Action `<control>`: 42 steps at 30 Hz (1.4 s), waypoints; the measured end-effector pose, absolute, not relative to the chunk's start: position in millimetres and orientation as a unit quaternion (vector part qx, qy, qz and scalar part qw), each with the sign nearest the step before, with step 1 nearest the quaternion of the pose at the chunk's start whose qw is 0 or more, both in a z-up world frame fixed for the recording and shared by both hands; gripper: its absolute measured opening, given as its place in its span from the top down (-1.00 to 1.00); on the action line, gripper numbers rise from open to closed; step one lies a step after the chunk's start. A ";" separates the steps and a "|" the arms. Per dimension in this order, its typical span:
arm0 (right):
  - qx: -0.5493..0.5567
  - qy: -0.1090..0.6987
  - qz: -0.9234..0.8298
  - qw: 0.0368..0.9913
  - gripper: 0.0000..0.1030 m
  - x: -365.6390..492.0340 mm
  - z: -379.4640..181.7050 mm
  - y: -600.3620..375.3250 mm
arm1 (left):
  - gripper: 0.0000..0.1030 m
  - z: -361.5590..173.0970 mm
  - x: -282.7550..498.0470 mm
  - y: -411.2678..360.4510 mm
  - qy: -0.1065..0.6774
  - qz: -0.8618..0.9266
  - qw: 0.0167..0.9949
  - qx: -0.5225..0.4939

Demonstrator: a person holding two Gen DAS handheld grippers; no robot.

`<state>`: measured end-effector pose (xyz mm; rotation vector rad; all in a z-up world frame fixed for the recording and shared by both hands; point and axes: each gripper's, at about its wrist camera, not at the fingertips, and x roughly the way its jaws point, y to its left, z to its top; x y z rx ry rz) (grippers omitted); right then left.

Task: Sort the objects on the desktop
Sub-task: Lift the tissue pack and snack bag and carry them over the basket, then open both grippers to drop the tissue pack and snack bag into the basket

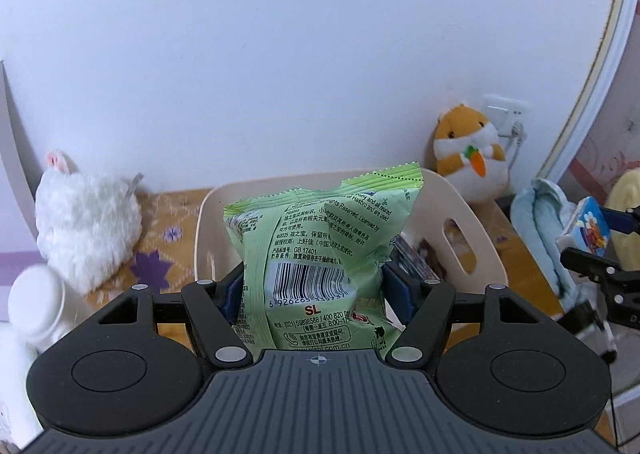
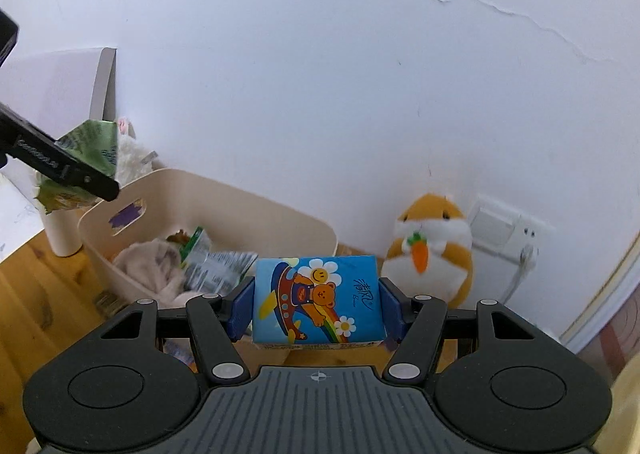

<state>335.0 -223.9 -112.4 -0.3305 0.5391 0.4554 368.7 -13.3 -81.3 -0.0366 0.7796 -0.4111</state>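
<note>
My left gripper is shut on a green snack bag and holds it upright above the cream storage bin. My right gripper is shut on a blue tissue pack with a cartoon bear, held in the air to the right of the bin. The bin holds a beige cloth and several snack packets. The left gripper with the green bag shows at the left of the right wrist view. The tissue pack shows at the right edge of the left wrist view.
An orange hamster plush sits against the wall right of the bin, by a wall socket. A white rabbit plush and a white bottle stand to the left. A light blue towel lies at the right.
</note>
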 end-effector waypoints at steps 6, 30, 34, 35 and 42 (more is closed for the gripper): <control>-0.151 0.266 0.227 0.925 -0.17 366.2 -114.1 -206.1 | -0.35 -98.9 395.2 -40.8 0.393 -0.163 0.905 -0.004; -0.134 0.393 0.227 0.881 -0.34 437.7 -186.7 -155.8 | -0.48 -161.3 414.9 -66.3 0.465 -0.107 0.878 0.022; -0.138 0.389 0.230 0.881 -0.58 432.4 -184.9 -151.1 | -0.61 -158.9 407.2 -64.2 0.461 -0.104 0.880 0.035; -0.138 0.387 0.231 0.882 -0.64 431.0 -183.9 -151.0 | -0.61 -157.7 404.4 -63.4 0.460 -0.107 0.881 0.039; -0.155 0.372 0.224 0.887 -1.00 410.6 -172.2 -153.8 | -0.61 -144.2 384.7 -49.5 0.456 -0.110 0.883 0.025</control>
